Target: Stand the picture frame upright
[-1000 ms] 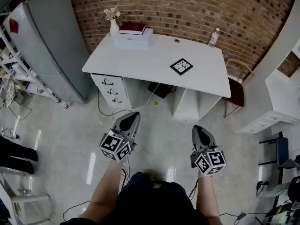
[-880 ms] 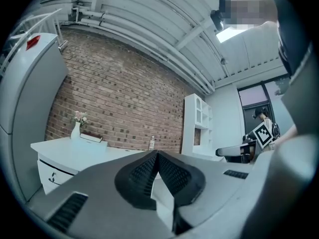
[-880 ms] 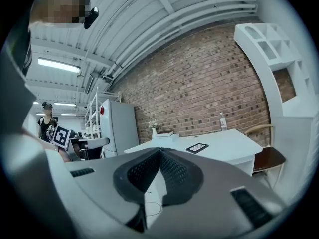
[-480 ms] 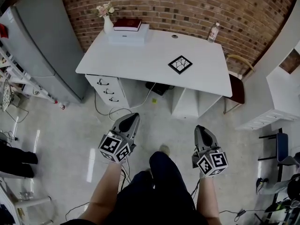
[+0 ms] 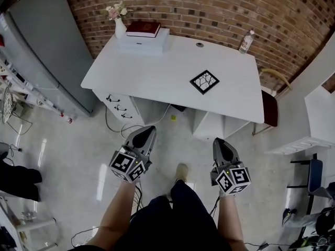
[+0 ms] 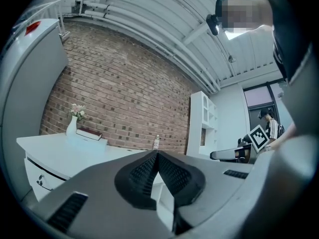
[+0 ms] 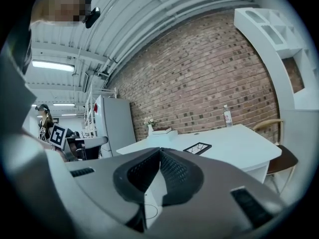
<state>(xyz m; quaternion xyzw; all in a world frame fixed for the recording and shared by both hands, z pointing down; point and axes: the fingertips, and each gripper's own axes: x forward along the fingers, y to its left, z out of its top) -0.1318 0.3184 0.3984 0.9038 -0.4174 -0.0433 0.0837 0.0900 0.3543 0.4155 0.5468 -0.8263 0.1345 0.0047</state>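
picture frame (image 5: pixel 204 81) flat on desk (image 5: pixel 146 72)

The frame (image 5: pixel 204 81) lies on the table (image 5: pixel 146 72), its picture too small to make out. The bottle (image 5: pixel 246 41) at the table's far right corner has a label too small to read, and so has the book (image 5: pixel 144 28) at its far left. Right of the table, a chair (image 5: pixel 269 107) is partly covered by the top. Under the table, a dark thing (image 5: pixel 178 107) is mostly hidden. Left of the table, the fridge (image 5: pixel 44 46) is cut by the edge. In the left gripper view the closed left claw (image 6: pixel 156 154) hides the table's right part.
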